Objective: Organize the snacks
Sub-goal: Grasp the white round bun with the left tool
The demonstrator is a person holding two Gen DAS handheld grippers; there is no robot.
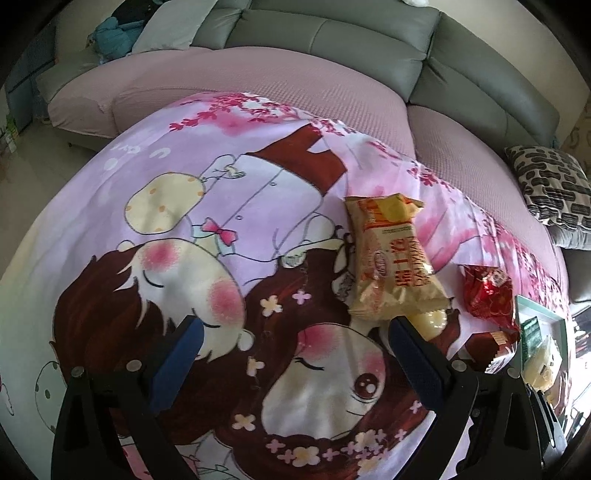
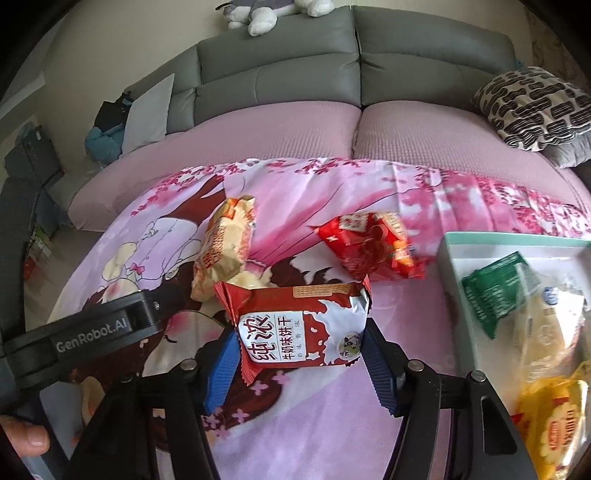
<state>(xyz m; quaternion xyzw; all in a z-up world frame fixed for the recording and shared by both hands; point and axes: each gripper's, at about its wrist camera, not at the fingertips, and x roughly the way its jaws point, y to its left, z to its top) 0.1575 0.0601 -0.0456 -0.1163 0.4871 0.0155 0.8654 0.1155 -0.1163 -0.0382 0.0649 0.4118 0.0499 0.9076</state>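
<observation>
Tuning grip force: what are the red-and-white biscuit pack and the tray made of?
Red-and-white biscuit pack: glossy plastic film, probably foil-lined; shiny highlights, crimped serrated ends. Right gripper pinches it.
Tray: rigid, matte, white with teal rim; card or plastic, can't tell.

A home living room: grey sofa (image 2: pixel 280 66), patterned cushion (image 2: pixel 532 107), plush toy (image 2: pixel 258 14) on its back

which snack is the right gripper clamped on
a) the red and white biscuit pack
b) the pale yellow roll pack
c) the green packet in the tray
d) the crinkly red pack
a: in the right wrist view the red and white biscuit pack sits pinched between the blue pads of the right gripper, while the pale yellow roll pack and the crinkly red pack lie on the cloth and the green packet sits in the tray.
</observation>
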